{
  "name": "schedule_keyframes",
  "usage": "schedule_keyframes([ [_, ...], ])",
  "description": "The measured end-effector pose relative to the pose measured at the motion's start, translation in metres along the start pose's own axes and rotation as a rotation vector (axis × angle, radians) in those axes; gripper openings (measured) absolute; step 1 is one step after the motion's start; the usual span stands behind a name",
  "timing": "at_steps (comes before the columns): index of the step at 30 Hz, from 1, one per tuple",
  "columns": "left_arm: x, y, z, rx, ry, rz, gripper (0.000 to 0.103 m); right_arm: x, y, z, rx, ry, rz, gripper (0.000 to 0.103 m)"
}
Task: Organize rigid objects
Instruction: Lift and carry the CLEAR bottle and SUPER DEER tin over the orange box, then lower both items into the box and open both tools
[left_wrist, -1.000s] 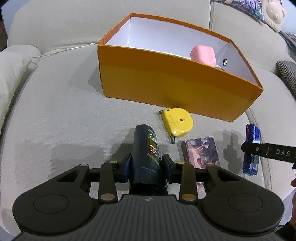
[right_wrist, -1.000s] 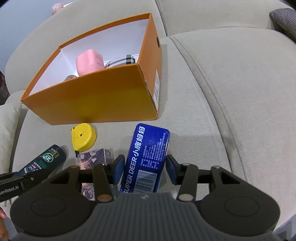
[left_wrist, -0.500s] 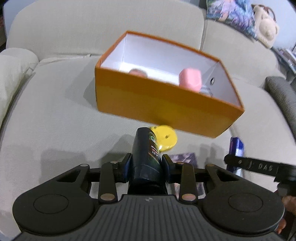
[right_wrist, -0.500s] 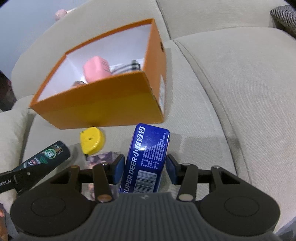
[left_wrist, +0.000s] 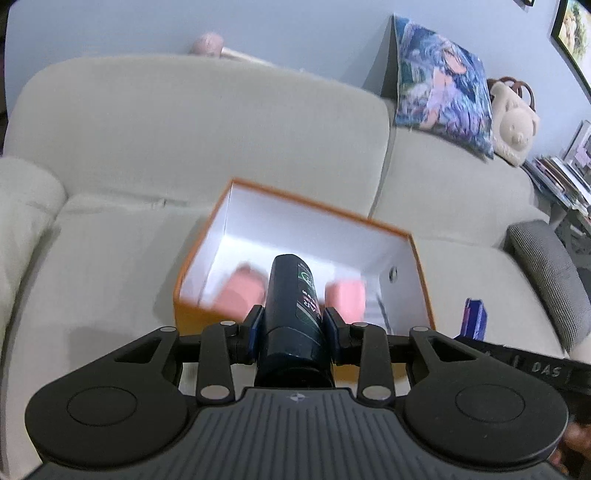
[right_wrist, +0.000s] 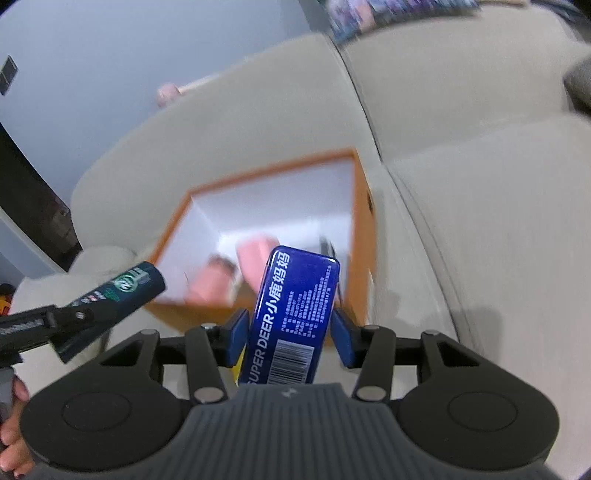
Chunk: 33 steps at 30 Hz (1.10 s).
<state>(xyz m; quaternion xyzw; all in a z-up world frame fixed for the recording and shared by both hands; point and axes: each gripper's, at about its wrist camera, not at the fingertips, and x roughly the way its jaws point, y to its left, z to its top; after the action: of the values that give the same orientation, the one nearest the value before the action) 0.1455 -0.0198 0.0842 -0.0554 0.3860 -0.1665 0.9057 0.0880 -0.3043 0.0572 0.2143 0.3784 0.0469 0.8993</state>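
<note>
Two-handed carry toward the orange box (left_wrist: 192, 295) on the sofa (left_wrist: 110, 258). Left gripper (left_wrist: 292, 326) clamped on the dark bottle (left_wrist: 293, 306); right gripper (right_wrist: 290, 334) clamped on the blue tin (right_wrist: 295, 306). Both loads held in the air at the near wall, above the pink items (left_wrist: 242, 291) inside. Likely risks: collision of bottle and tin on converging paths; a snag on the box rim if lowered too early; a drop onto the contents. Both grippers angled downward, side by side
</note>
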Motion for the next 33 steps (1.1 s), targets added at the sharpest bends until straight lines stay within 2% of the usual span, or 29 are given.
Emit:
schedule_keyframes([
  [5,0.032,-0.012,0.034,0.018,-0.018,0.023,0.039,0.032,0.02,0.05,-0.061,-0.002,-0.032,0.05],
  [12,0.103,-0.008,0.058,0.069,0.03,0.08,0.039,0.11,0.016,0.088,-0.087,0.068,-0.094,0.05],
  [18,0.169,-0.002,0.062,0.083,0.085,0.096,0.039,0.166,0.011,0.091,-0.112,0.134,-0.14,0.05],
  [24,0.207,0.003,0.054,0.089,0.128,0.107,0.038,0.205,0.012,0.093,-0.151,0.19,-0.193,0.05],
  [28,0.22,0.004,0.051,0.088,0.163,0.096,0.038,0.225,0.009,0.092,-0.159,0.23,-0.216,0.05],
  [32,0.234,0.004,0.051,0.093,0.278,0.087,0.037,0.242,0.011,0.087,-0.174,0.277,-0.244,0.05],
  [33,0.235,0.005,0.05,0.091,0.286,0.08,0.037,0.248,0.011,0.087,-0.169,0.29,-0.248,0.049],
])
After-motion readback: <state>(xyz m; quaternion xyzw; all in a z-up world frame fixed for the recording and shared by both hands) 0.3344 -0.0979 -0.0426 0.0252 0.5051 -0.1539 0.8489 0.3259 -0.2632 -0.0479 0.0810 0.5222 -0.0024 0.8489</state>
